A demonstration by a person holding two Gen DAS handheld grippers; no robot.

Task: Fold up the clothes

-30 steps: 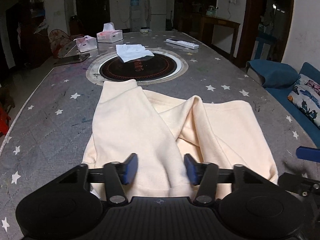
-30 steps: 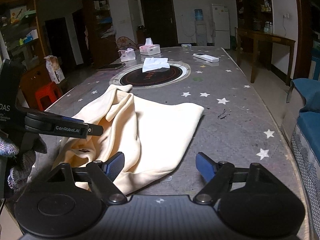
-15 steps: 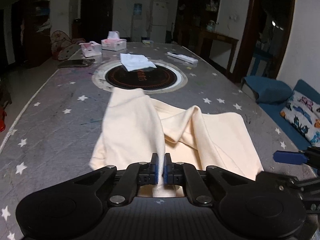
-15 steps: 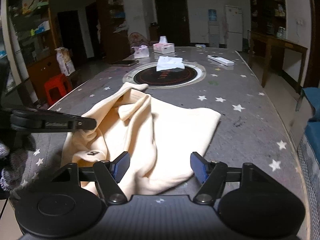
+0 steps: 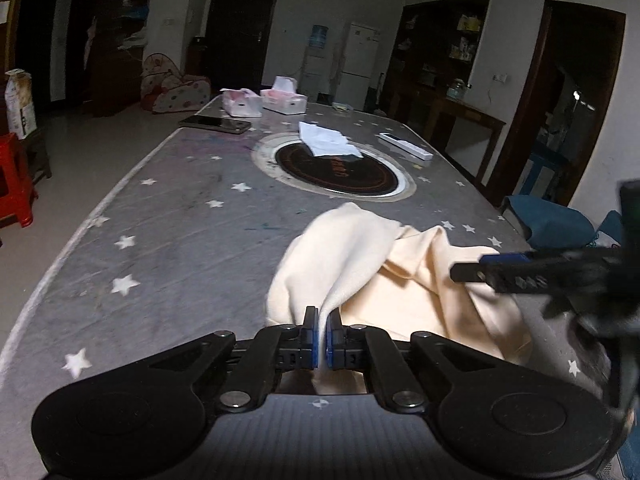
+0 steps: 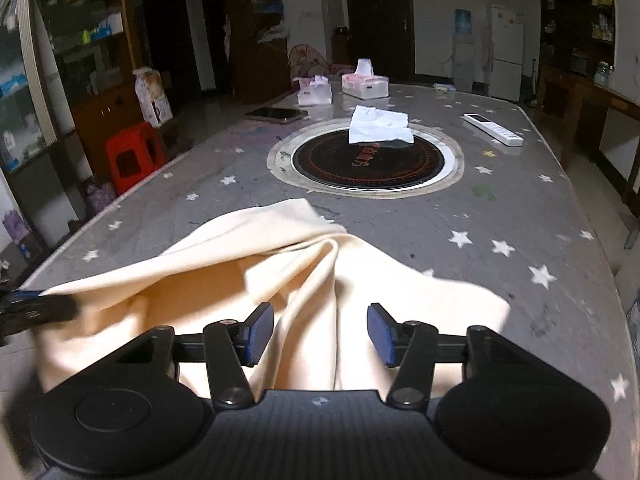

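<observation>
A cream garment (image 5: 384, 264) lies bunched on the near part of the grey star-patterned table (image 5: 168, 240). My left gripper (image 5: 322, 338) is shut on the garment's near edge and lifts a fold of it. My right gripper (image 6: 320, 330) is open, its blue pads on either side of a raised ridge of the garment (image 6: 248, 280), not pinching it. The right gripper's finger (image 5: 520, 270) shows at the right of the left wrist view, over the cloth. The left gripper's tip (image 6: 36, 308) shows blurred at the left edge of the right wrist view.
A round black hotplate (image 6: 366, 158) sits mid-table with a white tissue (image 6: 378, 124) on it. Behind are two tissue boxes (image 6: 364, 84), a phone (image 6: 274, 114) and a white remote (image 6: 494, 130). A red stool (image 6: 134, 154) stands left of the table; blue cushions (image 5: 548, 216) lie right.
My left gripper closed on the garment's near edge and pulled it up and leftward, bunching the cloth. My right gripper moved in over the garment, still open, jaws narrower.
</observation>
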